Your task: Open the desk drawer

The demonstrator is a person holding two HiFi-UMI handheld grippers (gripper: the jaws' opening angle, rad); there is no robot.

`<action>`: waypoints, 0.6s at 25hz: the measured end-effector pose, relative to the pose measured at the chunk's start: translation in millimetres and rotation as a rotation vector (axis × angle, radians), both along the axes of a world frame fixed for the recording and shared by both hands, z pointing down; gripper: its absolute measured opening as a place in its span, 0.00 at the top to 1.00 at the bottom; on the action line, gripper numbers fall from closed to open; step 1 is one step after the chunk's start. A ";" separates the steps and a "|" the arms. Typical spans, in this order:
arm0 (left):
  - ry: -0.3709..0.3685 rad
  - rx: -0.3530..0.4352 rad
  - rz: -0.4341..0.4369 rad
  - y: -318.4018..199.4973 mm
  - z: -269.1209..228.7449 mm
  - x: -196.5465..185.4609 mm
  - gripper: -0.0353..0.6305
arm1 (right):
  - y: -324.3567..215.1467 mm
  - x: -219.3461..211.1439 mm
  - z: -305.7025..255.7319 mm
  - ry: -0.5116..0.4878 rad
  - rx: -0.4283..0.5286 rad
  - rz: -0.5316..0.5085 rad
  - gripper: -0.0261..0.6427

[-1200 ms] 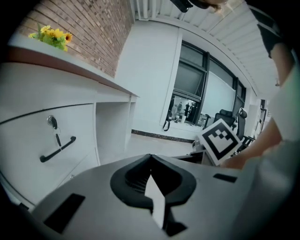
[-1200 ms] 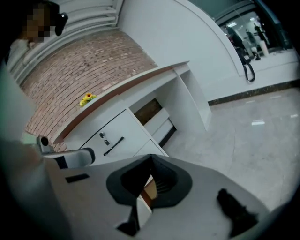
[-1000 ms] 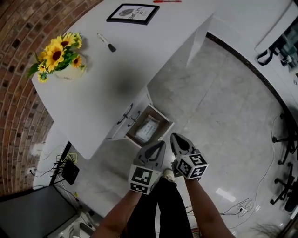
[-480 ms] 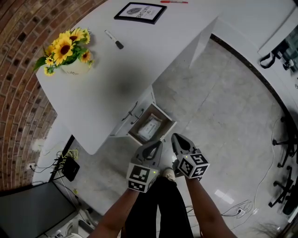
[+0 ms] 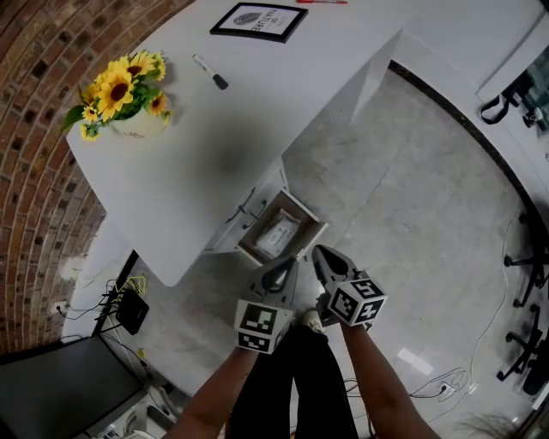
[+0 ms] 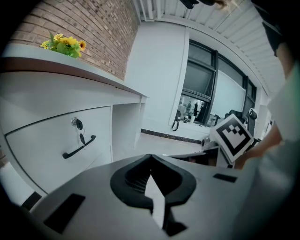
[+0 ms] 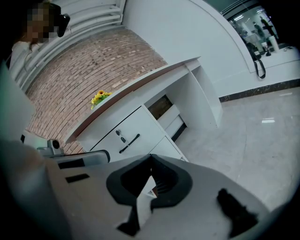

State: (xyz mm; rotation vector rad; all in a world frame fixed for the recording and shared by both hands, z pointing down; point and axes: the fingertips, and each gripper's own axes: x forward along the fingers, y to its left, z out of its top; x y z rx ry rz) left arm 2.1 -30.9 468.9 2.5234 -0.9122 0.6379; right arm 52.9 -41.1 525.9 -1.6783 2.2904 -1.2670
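My left claw (image 5: 281, 270) and right claw (image 5: 322, 257) are both pressed together and pinch nothing. They hang side by side above the floor (image 5: 412, 197). Just beyond their tips the drawer (image 5: 302, 213) stands pulled out from under the white worktop (image 5: 197, 154), with a pale packet (image 5: 276, 233) lying in it. The framed print (image 5: 257, 19) on the worktop carries writing too small to read. Bare tiles stretch to the drawer's right. On its left is a closed front with a handle (image 6: 78, 147).

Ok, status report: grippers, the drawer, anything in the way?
Left gripper shut, empty; right gripper shut, empty. Desk drawer pulled out, white packet inside. Neither gripper on it; no obstruction seen.
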 end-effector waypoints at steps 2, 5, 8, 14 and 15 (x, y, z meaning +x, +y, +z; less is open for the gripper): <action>-0.003 -0.001 -0.002 -0.2 0.9 0.0 0.94 | -0.1 -0.3 1.3 -0.015 -0.005 -0.001 0.94; -0.010 -0.002 -0.003 -0.1 5.2 -1.3 0.94 | -1.6 -2.5 5.4 -0.055 -0.018 0.001 0.94; -0.016 -0.004 -0.011 -3.6 12.7 -5.7 0.94 | -7.4 -8.4 13.0 -0.085 -0.035 -0.005 0.94; -0.040 -0.015 -0.028 -11.5 35.8 -19.6 0.94 | -25.0 -26.4 30.9 -0.182 -0.065 -0.018 0.94; -0.044 -0.014 -0.030 -14.2 38.5 -21.8 0.94 | -29.4 -29.1 34.3 -0.200 -0.069 -0.015 0.94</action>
